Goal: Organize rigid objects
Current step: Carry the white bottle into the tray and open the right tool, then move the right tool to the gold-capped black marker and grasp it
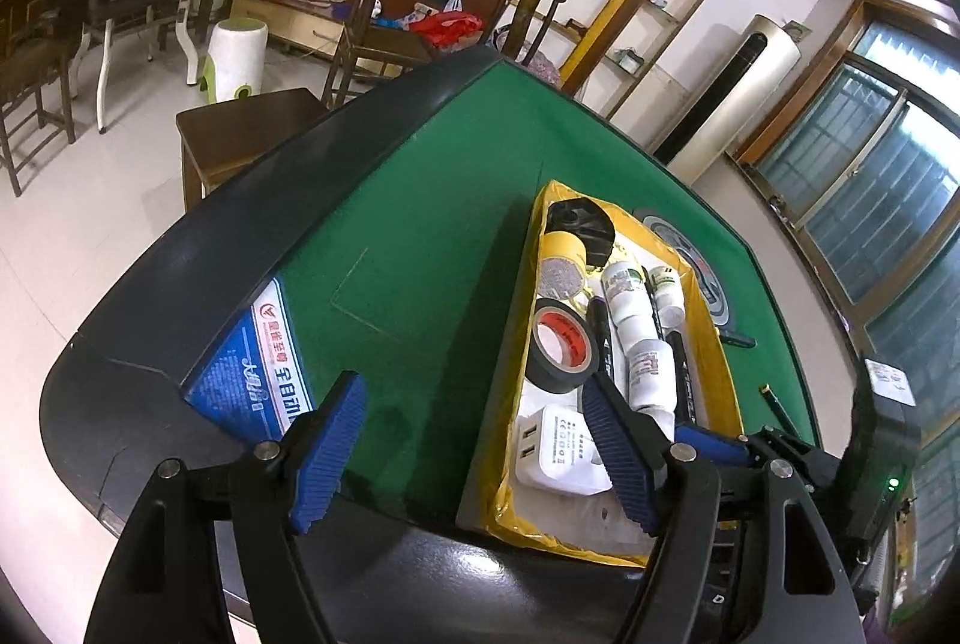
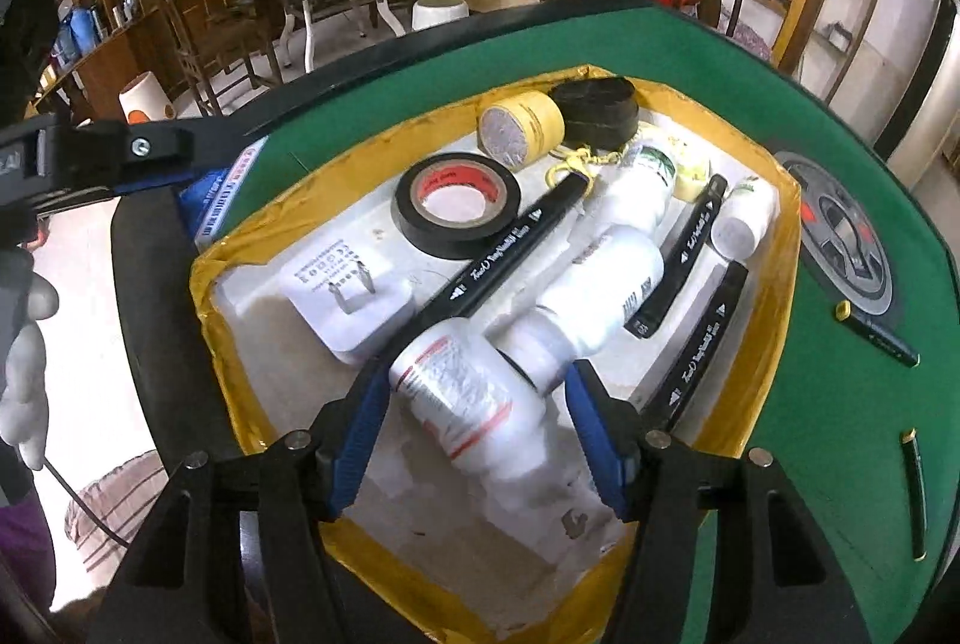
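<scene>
A yellow-walled box [image 2: 219, 338] with a white foam floor sits on the green felt table [image 2: 840, 464]. It holds a red-cored black tape roll [image 2: 456, 206], a yellow tape roll [image 2: 522, 128], a white charger plug [image 2: 348, 302], black markers [image 2: 510, 248] and several white bottles. My right gripper [image 2: 474, 416] is over the near end, open, with a red-labelled white bottle [image 2: 462, 398] lying between its pads; a thin gap shows at the right pad. My left gripper [image 1: 474, 455] stands open over the felt at the box's [image 1: 711, 320] left wall, with nothing between its fingers.
Two dark pens [image 2: 915, 494] lie loose on the felt right of the box, near the round centre dial [image 2: 840, 236]. The table's black rim [image 1: 198, 278] runs along the left. A gloved hand [image 2: 24, 344] shows at the far left. Chairs and shelves stand behind.
</scene>
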Tool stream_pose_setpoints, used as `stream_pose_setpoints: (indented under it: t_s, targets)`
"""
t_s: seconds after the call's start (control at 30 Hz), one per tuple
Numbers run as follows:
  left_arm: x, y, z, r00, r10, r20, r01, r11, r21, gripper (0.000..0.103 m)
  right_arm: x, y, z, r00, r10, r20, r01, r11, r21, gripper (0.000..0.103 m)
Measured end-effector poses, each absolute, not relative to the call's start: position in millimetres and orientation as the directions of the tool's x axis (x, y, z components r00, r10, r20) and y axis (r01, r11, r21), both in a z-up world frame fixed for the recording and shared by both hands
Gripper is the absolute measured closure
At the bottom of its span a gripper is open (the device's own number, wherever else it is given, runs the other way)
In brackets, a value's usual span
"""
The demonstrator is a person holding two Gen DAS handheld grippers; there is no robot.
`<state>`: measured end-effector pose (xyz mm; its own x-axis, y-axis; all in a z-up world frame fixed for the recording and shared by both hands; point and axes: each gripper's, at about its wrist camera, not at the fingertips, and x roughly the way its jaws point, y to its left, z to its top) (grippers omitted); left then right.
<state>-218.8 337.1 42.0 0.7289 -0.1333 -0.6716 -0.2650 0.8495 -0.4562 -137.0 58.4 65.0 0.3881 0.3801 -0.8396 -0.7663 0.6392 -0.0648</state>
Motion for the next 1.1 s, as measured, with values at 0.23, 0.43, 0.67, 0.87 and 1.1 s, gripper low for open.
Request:
stream_pose_setpoints:
  t_s: [0.23,0.43,0.67,0.87,1.1]
  targets:
    - [-217.4,332.6,42.8,0.725,-0.127,-0.677,-0.270,0.852,-0.449,0.024,-148.9,52.7,85.2,0.470,0.410,-0.781,-0.759,0.640,-0.121,0.034]
    - [-215.1,322.0,46.0,0.717,-0.126,-0.686,-0.263,0.862,-0.434,0.024,-146.5,36.2,97.9,0.566,0.393,-0.725,-0.711,0.678,-0.187,0.029]
    - [-211.0,300.4,55.1,0.708,-0.116,-0.697,-0.244,0.886,-0.394,0.024,-123.3,3.6,96.7,0.615,0.334,-0.714,-0.627,0.757,-0.186,0.029]
    - [-203.2,272.3,64.6,0.701,-0.113,-0.704,-0.215,0.908,-0.360,0.024,-113.5,-28.1,98.9,0.668,0.291,-0.685,-0.559,0.803,-0.204,0.029]
    - [-192.3,234.4,74.4,0.689,-0.118,-0.715,-0.165,0.935,-0.313,0.024,-101.3,-63.1,98.7,0.700,0.251,-0.668,-0.496,0.844,-0.202,0.027]
